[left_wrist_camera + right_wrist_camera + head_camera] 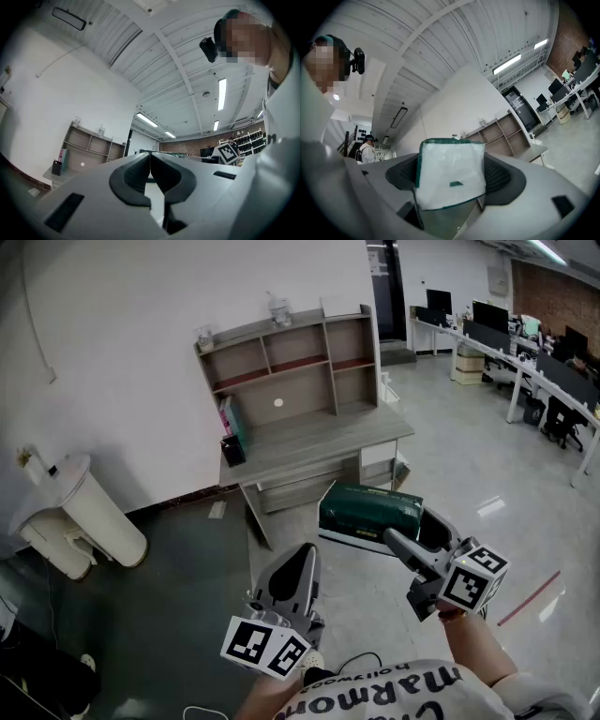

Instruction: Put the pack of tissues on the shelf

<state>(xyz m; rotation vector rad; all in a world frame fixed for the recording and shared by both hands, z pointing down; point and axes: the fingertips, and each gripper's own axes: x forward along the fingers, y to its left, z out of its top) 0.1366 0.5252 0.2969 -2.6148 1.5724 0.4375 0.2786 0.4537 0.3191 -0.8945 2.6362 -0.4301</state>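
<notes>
Closest in, left gripper [302, 557] hangs with jaws pressed together on nothing. To its right, the right gripper [405, 538] pinches one end of the green pack of tissues [368, 512], held in mid-air short of the desk's [319, 442] front edge, well apart from the shelf [291, 357] at the back edge.

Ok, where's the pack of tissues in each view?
Head view: pack of tissues, centre right, clamped in the right gripper.
Left gripper view: probably the thin green strip just above the jaws.
Right gripper view: dead centre, between the jaws.
Shared landmark: the shelf unit, in all three.
</notes>
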